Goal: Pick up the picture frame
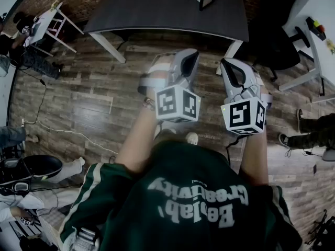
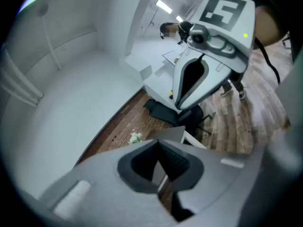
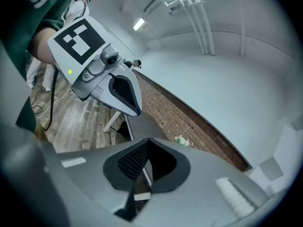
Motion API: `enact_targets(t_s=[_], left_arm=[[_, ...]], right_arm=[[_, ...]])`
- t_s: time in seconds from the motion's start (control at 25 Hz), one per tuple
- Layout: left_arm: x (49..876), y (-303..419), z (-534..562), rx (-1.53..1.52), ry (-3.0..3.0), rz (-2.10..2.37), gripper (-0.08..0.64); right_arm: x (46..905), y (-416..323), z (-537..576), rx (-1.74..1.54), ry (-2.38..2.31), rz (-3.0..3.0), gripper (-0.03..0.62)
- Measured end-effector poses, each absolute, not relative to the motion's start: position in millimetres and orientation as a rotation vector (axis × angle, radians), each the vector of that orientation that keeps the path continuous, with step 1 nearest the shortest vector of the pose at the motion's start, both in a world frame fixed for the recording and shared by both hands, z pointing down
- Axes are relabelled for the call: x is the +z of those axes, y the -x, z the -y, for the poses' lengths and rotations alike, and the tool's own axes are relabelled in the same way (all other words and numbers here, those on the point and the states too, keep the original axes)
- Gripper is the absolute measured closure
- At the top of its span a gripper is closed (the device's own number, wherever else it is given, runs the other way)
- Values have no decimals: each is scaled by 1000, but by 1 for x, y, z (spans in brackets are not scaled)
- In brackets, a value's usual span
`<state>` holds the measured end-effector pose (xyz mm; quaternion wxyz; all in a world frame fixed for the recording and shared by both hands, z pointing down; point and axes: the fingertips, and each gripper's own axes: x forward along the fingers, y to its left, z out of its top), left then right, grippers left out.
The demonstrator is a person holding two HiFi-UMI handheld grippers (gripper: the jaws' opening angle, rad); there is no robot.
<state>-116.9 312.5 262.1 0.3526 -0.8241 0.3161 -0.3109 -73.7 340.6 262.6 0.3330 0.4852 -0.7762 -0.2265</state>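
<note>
Picture frame point(image 1: 205, 1): standing at top centre, on dark counter point(image 1: 157, 9), well apart from both grippers. Left gripper point(image 1: 189, 56), right gripper point(image 1: 230, 66): mid-frame, closed, empty. Risk: arriving with jaws closed would likely topple the frame.

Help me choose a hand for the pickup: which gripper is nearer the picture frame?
Left, slightly. The left gripper is below-left of the picture frame in the head view; the right gripper is below-right, a bit farther back.
</note>
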Motion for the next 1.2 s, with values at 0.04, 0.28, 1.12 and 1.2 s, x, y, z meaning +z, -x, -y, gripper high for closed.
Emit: enact_targets(t_s=[0.04,0.28,1.12,1.2], left_arm=[[263,116,-314,-804,2135,-817,557],[263,113,-314,-798,2139,-819,557],[260,105,-322,-816,2118,-844,557],[257,106,-324,-816,2109,-851,557]], right_arm=[[263,73,-342,-590,-1266,2027,586],[264,70,-342,-584,-1267,2031,586],[256,59,-350,-607,-1281,2082,586],[254,59,-352,-617,-1282,2088,586]])
